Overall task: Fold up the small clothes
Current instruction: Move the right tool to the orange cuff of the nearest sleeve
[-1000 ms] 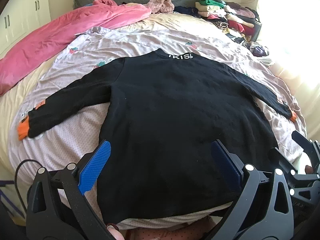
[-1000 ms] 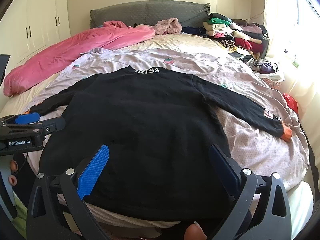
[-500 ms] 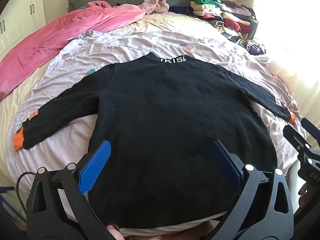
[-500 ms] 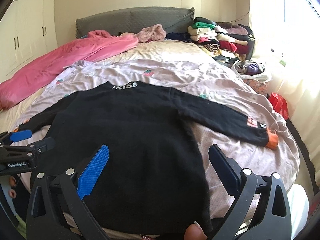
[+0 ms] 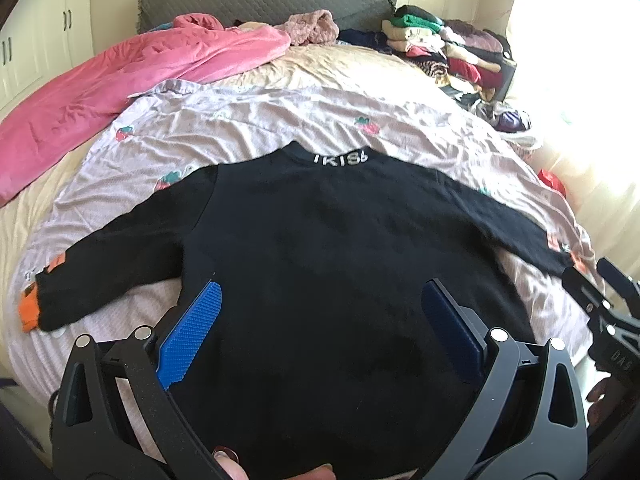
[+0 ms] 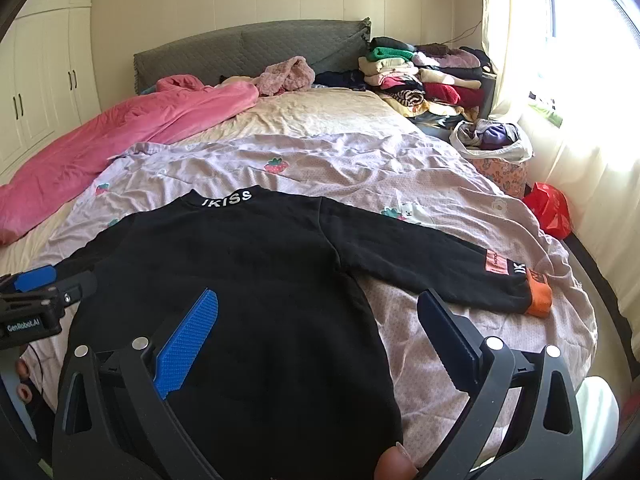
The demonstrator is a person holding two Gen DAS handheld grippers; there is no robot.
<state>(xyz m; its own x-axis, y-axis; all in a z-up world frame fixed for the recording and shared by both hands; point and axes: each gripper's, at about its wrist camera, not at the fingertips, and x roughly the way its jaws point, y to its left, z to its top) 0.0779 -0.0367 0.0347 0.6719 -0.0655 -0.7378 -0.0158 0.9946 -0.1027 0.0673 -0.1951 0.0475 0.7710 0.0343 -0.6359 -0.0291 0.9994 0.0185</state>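
A black long-sleeved sweatshirt (image 5: 328, 264) (image 6: 248, 280) lies flat, back up, on the lilac strawberry-print quilt (image 5: 260, 124), white lettering at its collar and orange cuffs on both spread sleeves. My left gripper (image 5: 320, 300) hovers open over the lower middle of the body, nothing between its blue pads. My right gripper (image 6: 318, 312) is open above the garment's right hem and side, near the right sleeve (image 6: 440, 264). The left gripper's body (image 6: 36, 304) shows at the left edge of the right wrist view, and the right gripper's body (image 5: 608, 308) shows at the right edge of the left wrist view.
A pink blanket (image 5: 132, 76) lies along the left of the bed. Stacked folded clothes (image 6: 420, 76) sit at the back right by the grey headboard (image 6: 256, 52). A bag of clothes (image 6: 492, 140) and a red bag (image 6: 548, 208) stand right of the bed, under a bright window.
Both grippers have pulled back and risen, so more of the room shows. The right one has swung to the right, toward the right sleeve. The sweatshirt has not moved; both stay open.
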